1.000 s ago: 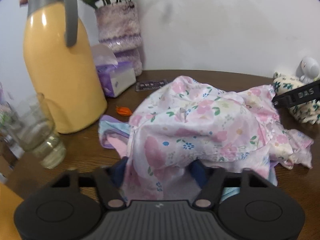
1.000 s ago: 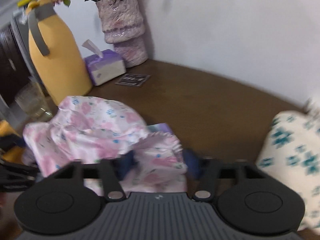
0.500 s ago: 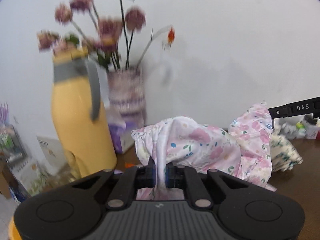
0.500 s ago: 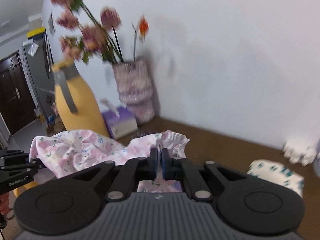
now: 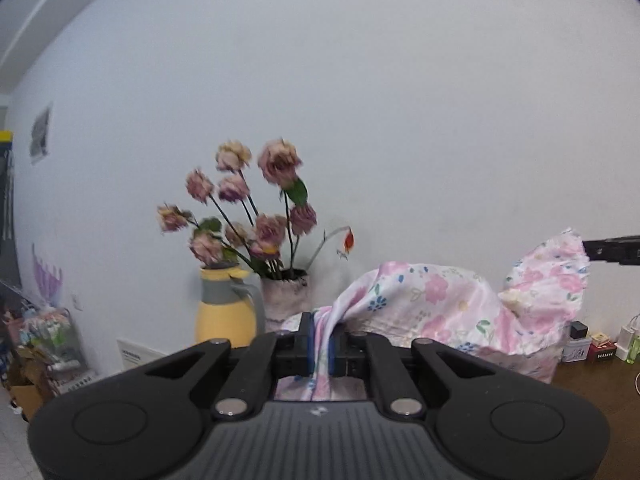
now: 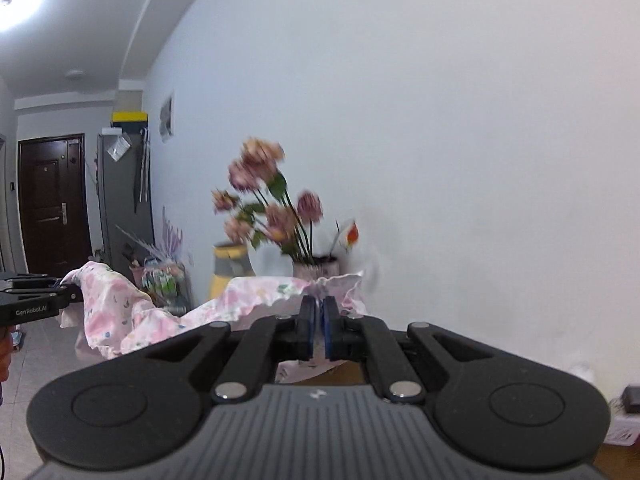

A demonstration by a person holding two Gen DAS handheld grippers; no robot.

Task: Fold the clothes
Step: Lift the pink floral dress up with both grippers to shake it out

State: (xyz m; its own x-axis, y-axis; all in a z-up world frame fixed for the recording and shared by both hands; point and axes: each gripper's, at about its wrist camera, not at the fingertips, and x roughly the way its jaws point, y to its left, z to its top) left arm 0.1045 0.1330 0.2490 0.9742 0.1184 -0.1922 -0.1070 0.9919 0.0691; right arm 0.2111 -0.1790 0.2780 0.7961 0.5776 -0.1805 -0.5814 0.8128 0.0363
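Observation:
A pink floral garment (image 5: 436,304) hangs in the air, stretched between my two grippers. My left gripper (image 5: 322,344) is shut on one edge of it. My right gripper (image 6: 319,328) is shut on another ruffled edge; the garment (image 6: 132,316) sags from it towards the left. The right gripper's tip shows at the right edge of the left wrist view (image 5: 612,250), pinching the cloth's raised corner. The left gripper shows at the left edge of the right wrist view (image 6: 36,300), holding the far end.
A vase of dried pink flowers (image 5: 256,220) and a yellow thermos jug (image 5: 224,312) stand against the white wall. Small bottles and boxes (image 5: 600,346) sit on the brown table (image 5: 596,384) at right. A dark door (image 6: 52,204) is far left.
Both grippers closed on the garment and lifted it well above the table. The views tilted upward, and the cloth now hangs stretched between them.

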